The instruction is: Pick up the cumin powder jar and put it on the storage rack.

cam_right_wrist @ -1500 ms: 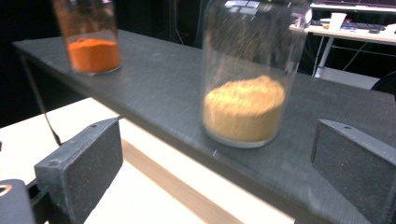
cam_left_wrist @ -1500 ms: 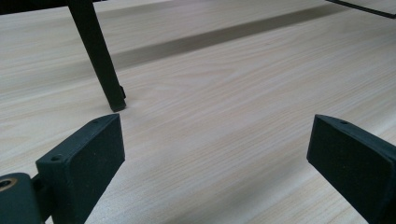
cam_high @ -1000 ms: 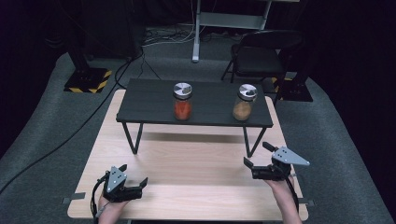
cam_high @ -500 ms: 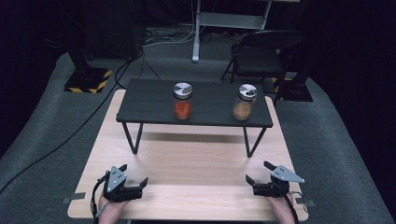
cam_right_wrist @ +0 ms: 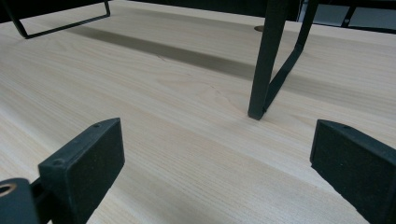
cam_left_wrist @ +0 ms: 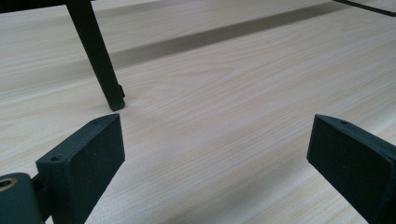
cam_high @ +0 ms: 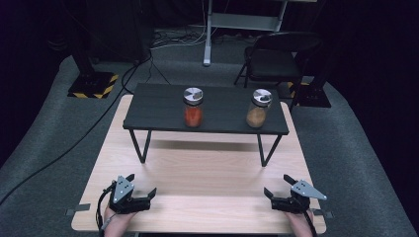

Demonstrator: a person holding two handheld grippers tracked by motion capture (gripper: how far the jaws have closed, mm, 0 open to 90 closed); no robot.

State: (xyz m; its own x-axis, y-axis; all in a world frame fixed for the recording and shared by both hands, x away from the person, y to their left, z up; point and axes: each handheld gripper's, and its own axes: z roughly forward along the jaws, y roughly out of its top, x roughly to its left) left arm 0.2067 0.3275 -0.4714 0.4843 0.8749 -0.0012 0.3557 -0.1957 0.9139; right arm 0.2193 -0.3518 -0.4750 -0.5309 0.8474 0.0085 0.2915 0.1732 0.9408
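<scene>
Our two black two-jaw grippers rest low at the near edge of the pale wooden table. The left gripper gapes empty. The right gripper has just narrowed slightly, jaws apart, empty. Two steel-lidded spice jars stand well beyond, on a black shelf.

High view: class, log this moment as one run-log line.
left gripper: open, empty | right gripper: open, empty, jaws just closing slightly | red-filled jar, brown-filled jar: on black stand, untouched

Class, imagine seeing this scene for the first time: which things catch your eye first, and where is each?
Two metal-lidded jars stand on the black raised shelf: the red-filled jar near its middle, the tan-filled jar toward its right end. At the wooden table's near edge, the left gripper and right gripper rest open, holding nothing.
</scene>
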